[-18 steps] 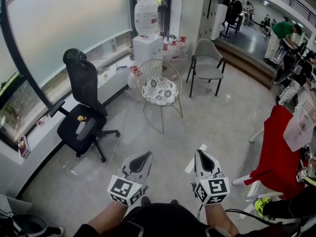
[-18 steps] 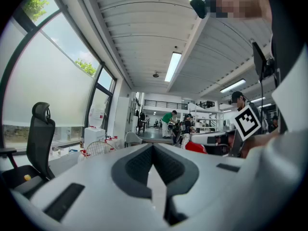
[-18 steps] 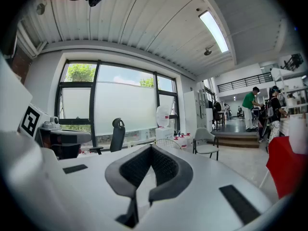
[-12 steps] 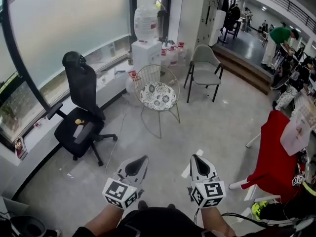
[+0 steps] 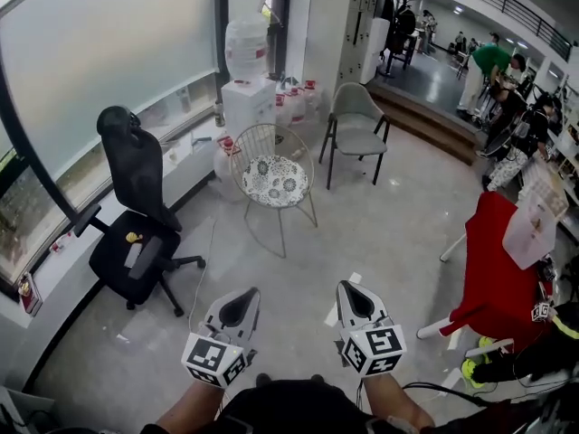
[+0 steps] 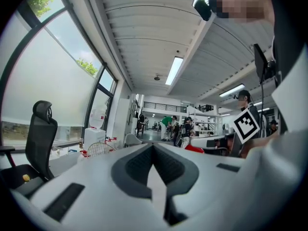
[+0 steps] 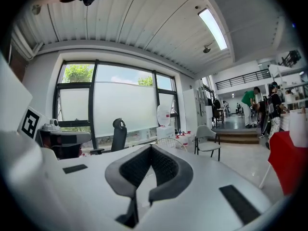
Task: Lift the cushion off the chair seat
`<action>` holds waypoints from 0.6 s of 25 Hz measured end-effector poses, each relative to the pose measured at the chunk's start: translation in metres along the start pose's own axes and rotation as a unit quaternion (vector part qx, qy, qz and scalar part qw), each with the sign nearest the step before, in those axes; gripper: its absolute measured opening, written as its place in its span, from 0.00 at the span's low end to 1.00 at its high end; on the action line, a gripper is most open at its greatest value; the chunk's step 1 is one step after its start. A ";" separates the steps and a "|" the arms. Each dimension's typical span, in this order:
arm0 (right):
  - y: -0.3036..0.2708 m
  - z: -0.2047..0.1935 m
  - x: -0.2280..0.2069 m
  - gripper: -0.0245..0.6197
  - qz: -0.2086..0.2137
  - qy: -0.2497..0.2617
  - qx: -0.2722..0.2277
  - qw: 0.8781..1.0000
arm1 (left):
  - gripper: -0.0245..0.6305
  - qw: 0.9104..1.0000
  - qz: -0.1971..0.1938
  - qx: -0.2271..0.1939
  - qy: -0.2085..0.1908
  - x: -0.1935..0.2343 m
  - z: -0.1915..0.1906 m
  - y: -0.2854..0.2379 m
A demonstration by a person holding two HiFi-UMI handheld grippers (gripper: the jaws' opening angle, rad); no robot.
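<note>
A black office chair [image 5: 134, 242] stands at the left by the window. The left gripper [image 5: 241, 295] is held low over the floor, jaws clenched on nothing. Well ahead of it, across bare floor, the patterned cushion [image 5: 272, 181] lies flat on the seat of the wire chair [image 5: 269, 141], far from both sets of jaws. The right gripper [image 5: 349, 288] sits beside the left one, jaws likewise pressed together and empty. A red chair [image 5: 493, 274] stands at the right.

Beyond my left gripper [image 5: 245, 292], a yellow speck [image 5: 133, 238] on the office chair [image 5: 136, 165] is too small to name; behind my right gripper [image 5: 347, 286], my forearm [image 5: 398, 410] is cut off.
</note>
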State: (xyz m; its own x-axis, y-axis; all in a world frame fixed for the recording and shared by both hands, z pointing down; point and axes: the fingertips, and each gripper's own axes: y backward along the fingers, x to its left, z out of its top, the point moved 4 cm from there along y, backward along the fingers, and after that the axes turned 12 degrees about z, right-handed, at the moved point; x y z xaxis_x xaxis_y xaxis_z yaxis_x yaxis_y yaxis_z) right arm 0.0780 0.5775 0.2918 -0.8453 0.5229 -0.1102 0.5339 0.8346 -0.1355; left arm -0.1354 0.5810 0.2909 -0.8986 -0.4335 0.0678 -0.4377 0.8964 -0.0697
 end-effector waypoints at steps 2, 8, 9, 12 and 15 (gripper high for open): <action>-0.003 0.000 0.005 0.05 -0.005 0.002 -0.001 1.000 | 0.05 1.000 -0.005 0.000 0.008 0.007 -0.001 0.001; -0.019 -0.012 0.024 0.05 -0.010 0.008 0.004 1.000 | 0.05 1.000 -0.025 0.001 0.007 0.030 -0.009 0.005; -0.021 -0.014 0.026 0.05 -0.011 0.006 0.007 1.000 | 0.05 1.000 -0.026 0.003 0.010 0.034 -0.011 0.004; -0.028 -0.015 0.025 0.05 -0.013 0.006 0.015 1.000 | 0.05 0.999 -0.030 0.006 0.012 0.040 -0.012 -0.001; -0.042 -0.014 0.018 0.05 -0.012 0.008 0.015 1.000 | 0.05 1.000 -0.026 0.003 0.008 0.047 -0.011 -0.012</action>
State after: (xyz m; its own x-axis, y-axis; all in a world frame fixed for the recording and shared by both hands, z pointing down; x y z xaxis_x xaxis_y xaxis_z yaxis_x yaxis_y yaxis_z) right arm 0.0404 0.5546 0.3090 -0.8574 0.5064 -0.0917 0.5145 0.8409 -0.1680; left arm -0.1722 0.5507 0.3059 -0.8737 -0.4788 0.0865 -0.4848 0.8716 -0.0724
